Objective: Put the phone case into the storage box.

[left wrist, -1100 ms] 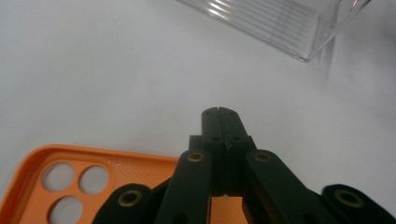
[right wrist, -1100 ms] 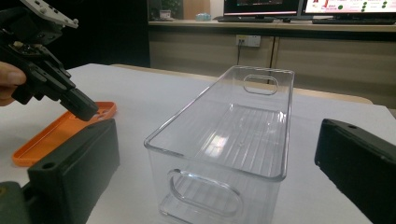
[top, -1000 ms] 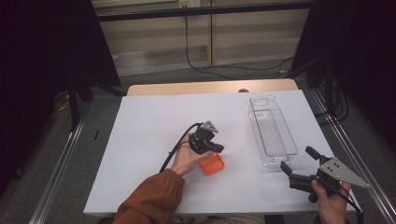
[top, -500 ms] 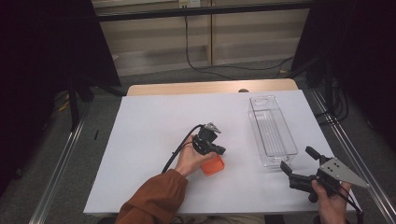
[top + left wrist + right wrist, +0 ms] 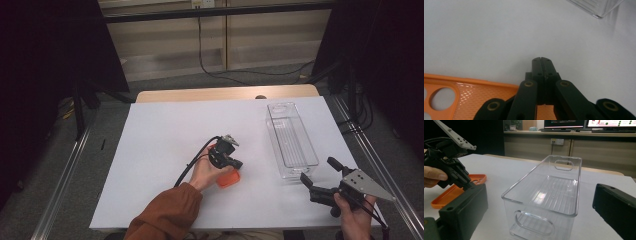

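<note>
An orange phone case (image 5: 229, 179) lies flat on the white table, just right of the person's left hand. My left gripper (image 5: 237, 163) is low over the case's far edge with its jaws shut tip to tip. From the left gripper view, the left gripper (image 5: 541, 60) pinches nothing and the orange case (image 5: 474, 87) lies beneath and to the left. My right gripper (image 5: 318, 171) is held near the front right corner with its jaws wide open and empty. In the right gripper view, the right gripper (image 5: 539, 195) faces a clear plastic bin (image 5: 549, 195).
The clear bin (image 5: 291, 140) stands lengthwise on the right half of the table, empty. The left gripper's black cable (image 5: 192, 162) loops back over the hand. White table (image 5: 165, 135) surface spreads to the left and back. Metal rails run along both table sides.
The left hand and its gripper have edged slightly to the right over the orange case. The right gripper and the bin have stayed put.
</note>
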A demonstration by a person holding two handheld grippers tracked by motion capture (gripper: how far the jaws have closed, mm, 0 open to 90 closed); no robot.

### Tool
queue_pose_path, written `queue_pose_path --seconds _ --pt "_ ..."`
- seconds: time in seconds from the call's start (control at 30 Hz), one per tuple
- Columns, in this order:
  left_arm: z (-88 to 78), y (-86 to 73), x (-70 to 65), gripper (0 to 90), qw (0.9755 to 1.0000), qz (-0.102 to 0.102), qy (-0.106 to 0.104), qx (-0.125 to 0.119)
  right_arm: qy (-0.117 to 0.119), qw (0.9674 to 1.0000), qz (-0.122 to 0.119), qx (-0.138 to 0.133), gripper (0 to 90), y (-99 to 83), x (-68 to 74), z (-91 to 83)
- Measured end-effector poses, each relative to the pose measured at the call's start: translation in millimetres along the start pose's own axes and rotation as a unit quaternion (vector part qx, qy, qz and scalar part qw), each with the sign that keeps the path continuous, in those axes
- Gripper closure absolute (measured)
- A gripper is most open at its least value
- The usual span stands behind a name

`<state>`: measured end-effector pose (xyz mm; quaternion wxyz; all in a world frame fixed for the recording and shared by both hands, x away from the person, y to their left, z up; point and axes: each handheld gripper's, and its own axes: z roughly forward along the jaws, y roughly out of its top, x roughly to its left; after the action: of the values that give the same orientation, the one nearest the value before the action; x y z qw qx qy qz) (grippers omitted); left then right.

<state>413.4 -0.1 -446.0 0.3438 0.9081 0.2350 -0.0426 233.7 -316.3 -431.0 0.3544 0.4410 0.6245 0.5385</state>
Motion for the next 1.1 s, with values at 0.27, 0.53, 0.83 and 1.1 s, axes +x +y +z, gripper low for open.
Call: queue_pose_path --seconds 0.27,0.53,0.83,1.1 --pt "-3.1 -5.2 -0.8 90.0 1.0000 -0.002 -0.004 -0.003 0.000 1.0000 -0.001 0.001 0.0 -0.2 0.0 -0.2" --pt "-6.7 -11.0 -0.1 90.0 0.9999 -0.009 -0.013 -0.006 0.002 1.0000 -0.003 0.003 0.0 -0.5 -0.1 -0.3" --pt "-11.6 -14.6 -1.9 90.0 0.9999 -0.004 -0.011 0.007 0.000 1.0000 -0.005 0.003 0.0 -0.6 -0.2 -0.1" --pt "-13.5 -18.9 -3.5 90.0 0.9999 -0.002 -0.010 0.001 -0.001 1.0000 -0.004 0.002 0.0 -0.3 -0.1 -0.6"
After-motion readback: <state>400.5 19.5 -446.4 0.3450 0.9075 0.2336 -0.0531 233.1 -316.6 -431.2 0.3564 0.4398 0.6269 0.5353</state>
